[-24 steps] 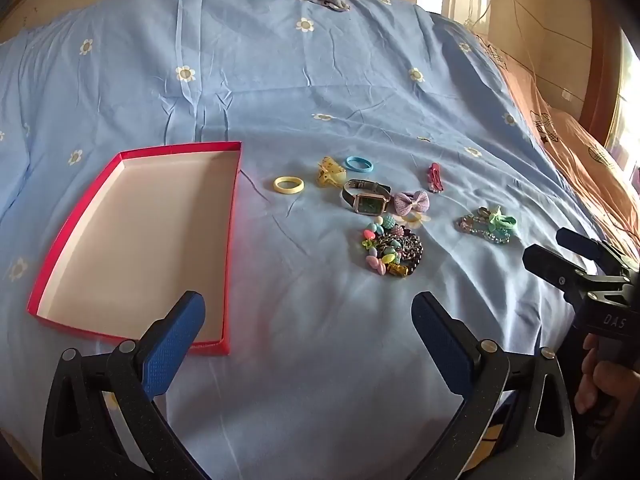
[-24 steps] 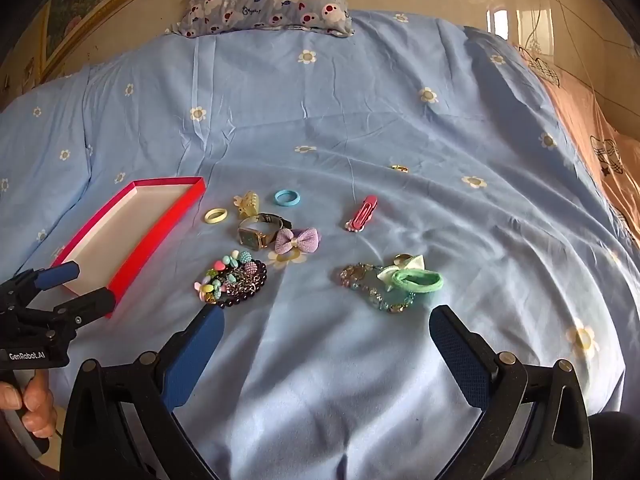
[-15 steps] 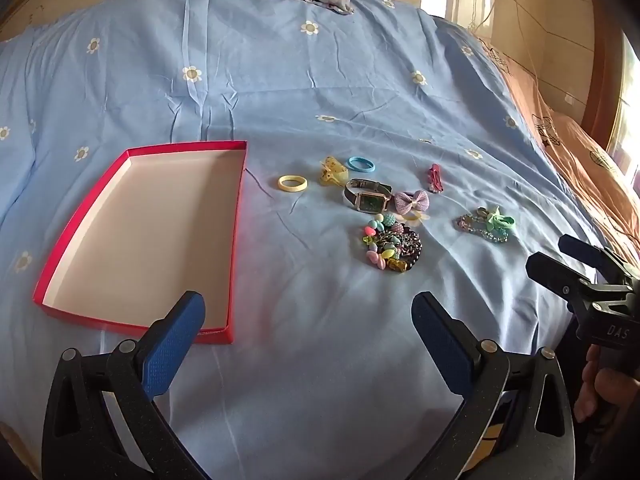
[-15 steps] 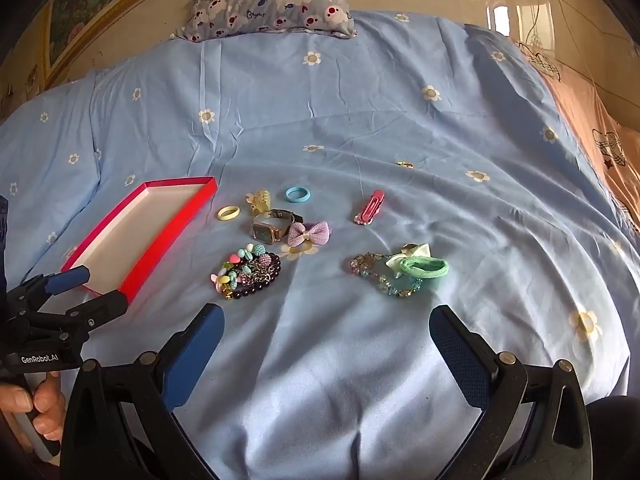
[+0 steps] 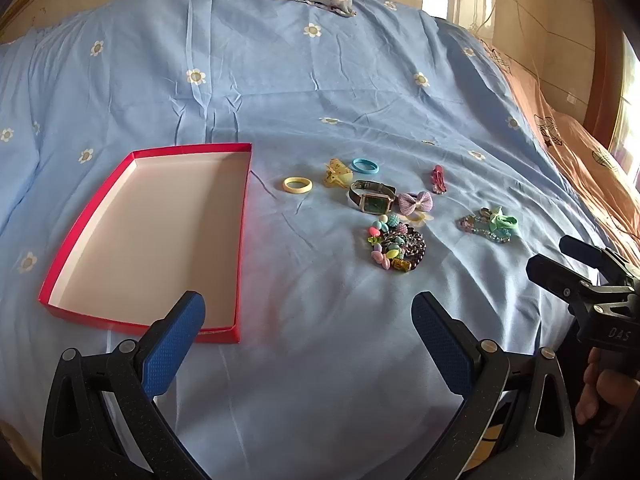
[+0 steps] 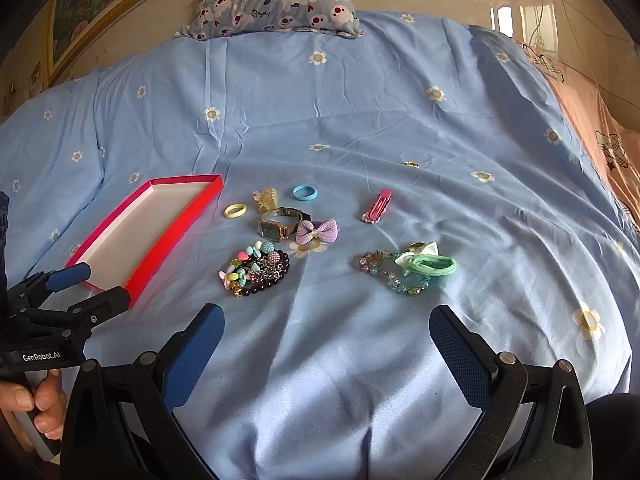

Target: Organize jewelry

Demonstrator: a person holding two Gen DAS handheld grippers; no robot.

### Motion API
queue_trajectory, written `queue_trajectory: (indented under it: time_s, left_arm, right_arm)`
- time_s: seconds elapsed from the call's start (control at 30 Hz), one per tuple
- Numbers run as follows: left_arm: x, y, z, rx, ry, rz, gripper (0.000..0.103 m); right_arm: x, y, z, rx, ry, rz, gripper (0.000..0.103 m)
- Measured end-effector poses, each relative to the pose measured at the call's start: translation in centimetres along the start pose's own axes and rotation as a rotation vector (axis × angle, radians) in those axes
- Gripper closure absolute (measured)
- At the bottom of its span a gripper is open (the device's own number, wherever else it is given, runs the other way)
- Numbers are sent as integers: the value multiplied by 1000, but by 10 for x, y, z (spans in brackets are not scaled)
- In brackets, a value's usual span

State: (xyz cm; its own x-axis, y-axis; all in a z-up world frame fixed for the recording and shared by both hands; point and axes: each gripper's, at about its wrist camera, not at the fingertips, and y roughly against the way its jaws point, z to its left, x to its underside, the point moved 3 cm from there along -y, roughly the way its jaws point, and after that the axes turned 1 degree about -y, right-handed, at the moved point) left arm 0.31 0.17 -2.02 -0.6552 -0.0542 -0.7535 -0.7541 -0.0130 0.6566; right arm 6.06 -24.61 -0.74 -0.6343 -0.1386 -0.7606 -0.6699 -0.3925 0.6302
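An empty red box (image 5: 80, 220) with a white inside lies on the blue bedsheet, also in the right wrist view (image 6: 180, 216). To its right lie a yellow ring (image 5: 297, 185), a yellow claw clip (image 5: 337, 173), a blue ring (image 5: 364, 166), a watch (image 5: 373, 198), a purple bow (image 5: 416, 202), a pink clip (image 5: 439, 173), a bead bracelet pile (image 5: 396, 246) and a green hair tie on a beaded chain (image 5: 490, 224). My left gripper (image 5: 308, 320) is open and empty, near the box's front corner. My right gripper (image 6: 326, 332) is open and empty, short of the jewelry.
A patterned pillow (image 6: 276, 0) lies at the head of the bed. An orange quilt (image 5: 580, 148) lies along the right side. The right gripper shows in the left wrist view (image 5: 580, 272), the left gripper in the right wrist view (image 6: 64, 292).
Both grippers have drawn back and risen a little; the box and jewelry now sit lower and farther in the views. Both stay open. Nothing on the bed has moved.
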Motion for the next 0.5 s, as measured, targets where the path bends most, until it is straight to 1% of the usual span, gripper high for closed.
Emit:
queue_trajectory:
  time_s: [0.5]
  left_arm:
    - [2, -1, -2, -6, -8, 2, 0]
  right_arm:
    - [1, -2, 2, -8, -4, 6, 0]
